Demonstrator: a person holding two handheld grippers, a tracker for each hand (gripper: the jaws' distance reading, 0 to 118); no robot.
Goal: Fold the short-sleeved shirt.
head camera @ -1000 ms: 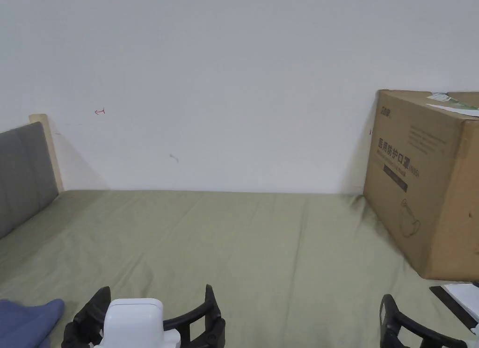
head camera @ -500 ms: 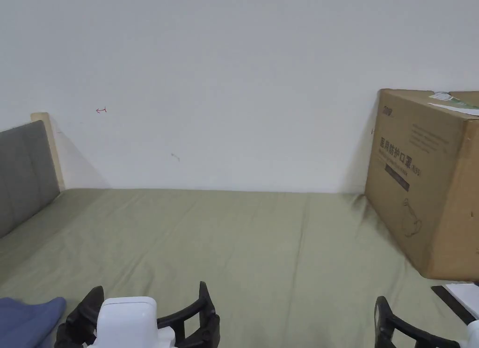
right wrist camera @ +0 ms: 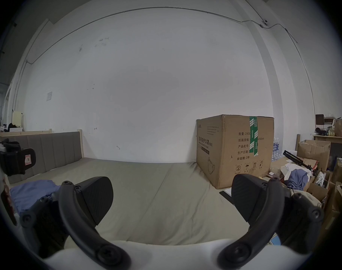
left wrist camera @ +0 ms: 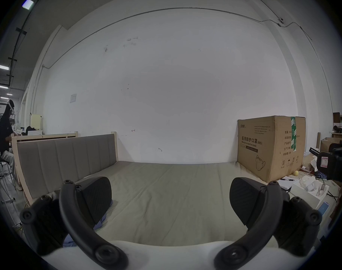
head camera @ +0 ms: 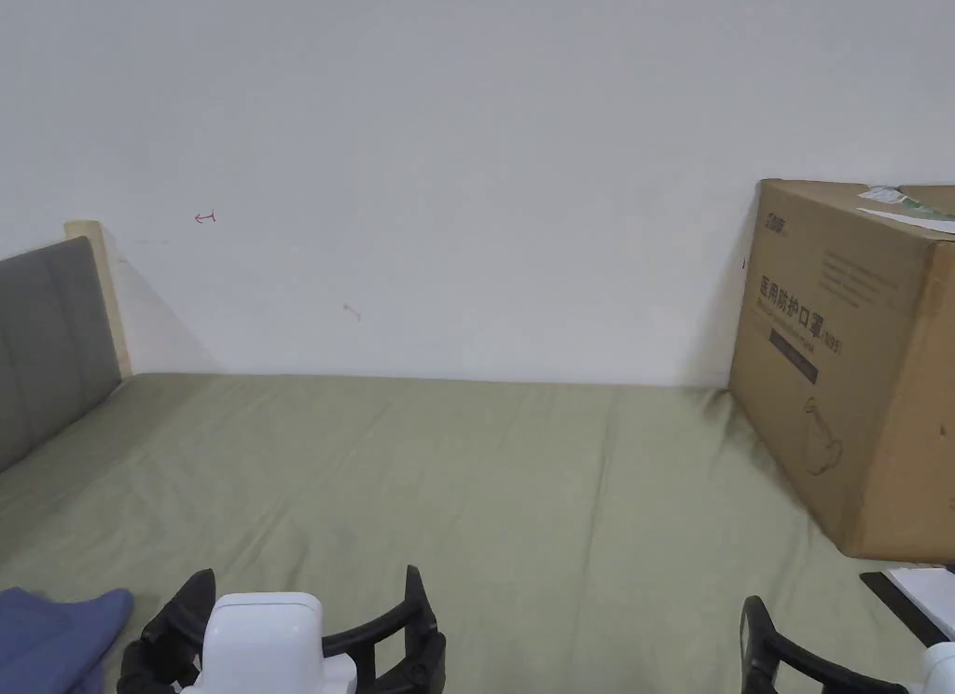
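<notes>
Olive-sheeted bed (head camera: 485, 481), white wall behind. Short-sleeved shirt (head camera: 56, 631): blue, bunched at the bed's near left edge; likely soft, light, limp. Take it by shoulder seams. Your left gripper (left wrist camera: 169, 200) and right gripper (right wrist camera: 171, 198): jaws apart, empty.

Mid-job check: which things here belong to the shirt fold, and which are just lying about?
For the job:
- blue shirt, bunched at the bed's left edge
- left gripper, open, empty
- right gripper, open, empty
- green bed sheet, the folding surface

Lying about:
- cardboard box on the right
- grey headboard
- papers beside the box
</notes>
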